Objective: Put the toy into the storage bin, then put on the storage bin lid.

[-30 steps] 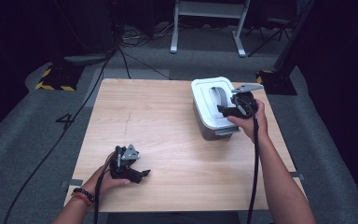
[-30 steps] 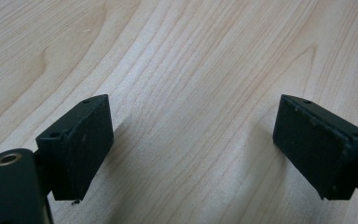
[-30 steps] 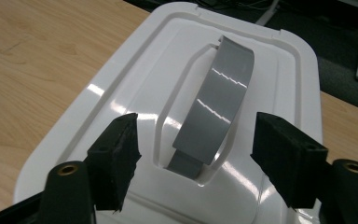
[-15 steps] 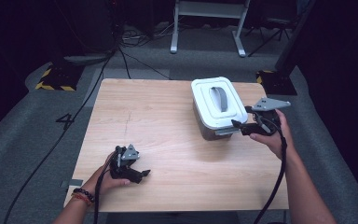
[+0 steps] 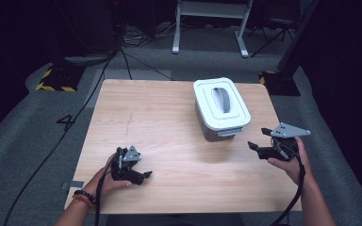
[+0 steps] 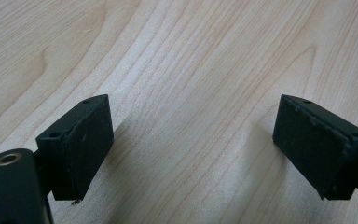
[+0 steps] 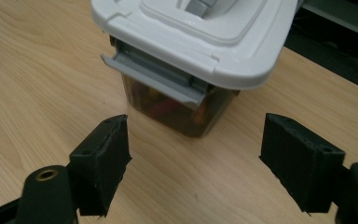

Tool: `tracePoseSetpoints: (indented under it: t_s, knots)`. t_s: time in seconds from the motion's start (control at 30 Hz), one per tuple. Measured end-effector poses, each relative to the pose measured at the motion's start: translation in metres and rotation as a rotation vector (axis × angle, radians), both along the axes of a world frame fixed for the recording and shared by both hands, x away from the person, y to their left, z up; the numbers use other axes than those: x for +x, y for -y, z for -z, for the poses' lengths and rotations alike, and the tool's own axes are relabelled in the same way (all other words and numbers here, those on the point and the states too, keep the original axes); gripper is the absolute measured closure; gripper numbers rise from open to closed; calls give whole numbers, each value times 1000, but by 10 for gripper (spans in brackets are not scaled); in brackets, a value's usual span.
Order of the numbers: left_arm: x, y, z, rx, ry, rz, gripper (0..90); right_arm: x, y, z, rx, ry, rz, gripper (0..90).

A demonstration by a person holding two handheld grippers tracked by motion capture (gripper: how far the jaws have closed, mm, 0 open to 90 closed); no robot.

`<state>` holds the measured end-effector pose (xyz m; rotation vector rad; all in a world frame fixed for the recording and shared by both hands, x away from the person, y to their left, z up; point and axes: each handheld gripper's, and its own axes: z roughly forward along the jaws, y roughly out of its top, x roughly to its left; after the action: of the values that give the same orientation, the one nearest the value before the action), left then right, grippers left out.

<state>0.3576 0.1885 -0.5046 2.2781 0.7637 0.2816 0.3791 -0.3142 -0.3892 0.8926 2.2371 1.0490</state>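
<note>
Standing wide apart with nothing between them after just opening further, the jaws of the right gripper (image 5: pixel 260 139) have pulled back from the lidded container (image 5: pixel 220 108) to the right edge of the frame, its near latch (image 7: pixel 154 79) hanging loose. That retreat suggests the latch step is finished. At lower left, the left gripper (image 5: pixel 146 175) rests on the table (image 5: pixel 169 117), parted and empty.

Storage box (image 5: pixel 220 110): dark translucent body, white snap-on lid (image 5: pixel 226 117) closed, grey carry handle (image 5: pixel 222 98) lying flat along the lid top. Stands upright near the far right corner of the wooden table (image 5: pixel 160 122). Grey latch (image 7: pixel 156 79) on its near end flipped outward. Colourful contents show dimly through the wall.
</note>
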Motion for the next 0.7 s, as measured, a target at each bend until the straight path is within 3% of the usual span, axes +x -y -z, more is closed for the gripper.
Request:
tracePoseSetpoints:
  t_s: [0.5, 0.7]
  knots:
    - [3, 2, 0, 4, 0, 18, 129, -6, 8, 12, 1, -9, 31, 226]
    - [3, 3, -1, 5, -1, 18, 130, -18, 4, 15, -20, -6, 11, 217]
